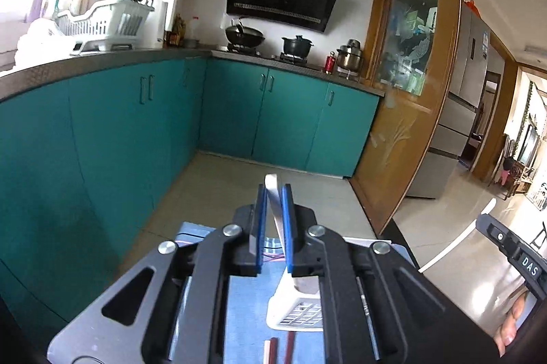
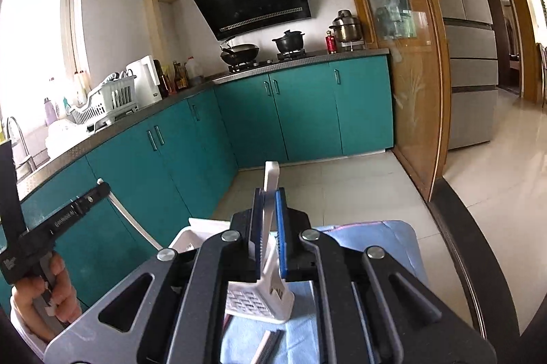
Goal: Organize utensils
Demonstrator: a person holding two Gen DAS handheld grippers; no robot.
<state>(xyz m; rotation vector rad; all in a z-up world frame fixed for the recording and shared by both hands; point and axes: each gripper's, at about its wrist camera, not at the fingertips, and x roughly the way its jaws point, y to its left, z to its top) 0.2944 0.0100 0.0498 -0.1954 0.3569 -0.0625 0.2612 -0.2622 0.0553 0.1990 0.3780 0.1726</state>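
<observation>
In the left wrist view my left gripper (image 1: 273,193) has a flat pale utensil handle (image 1: 273,183) leaning between its blue pads. A gap shows beside the left pad, so the jaws look slightly open. The handle's lower end stands in a white slotted holder (image 1: 297,306) on a blue cloth (image 1: 246,312). In the right wrist view my right gripper (image 2: 268,193) is open a little around a white-handled utensil (image 2: 271,174) with a toothed edge. It stands upright in a white slotted holder (image 2: 259,299). Two dark red chopsticks (image 1: 290,343) lie in front of the holder.
A hand (image 1: 512,323) holds the other gripper's body (image 1: 512,251) at the right edge, and in the right wrist view a hand (image 2: 51,288) shows at the left. A white tray (image 2: 186,237) sits left of the holder. Teal cabinets (image 1: 119,142), a stove with pots (image 1: 297,44) and a dish rack (image 1: 102,22) stand beyond.
</observation>
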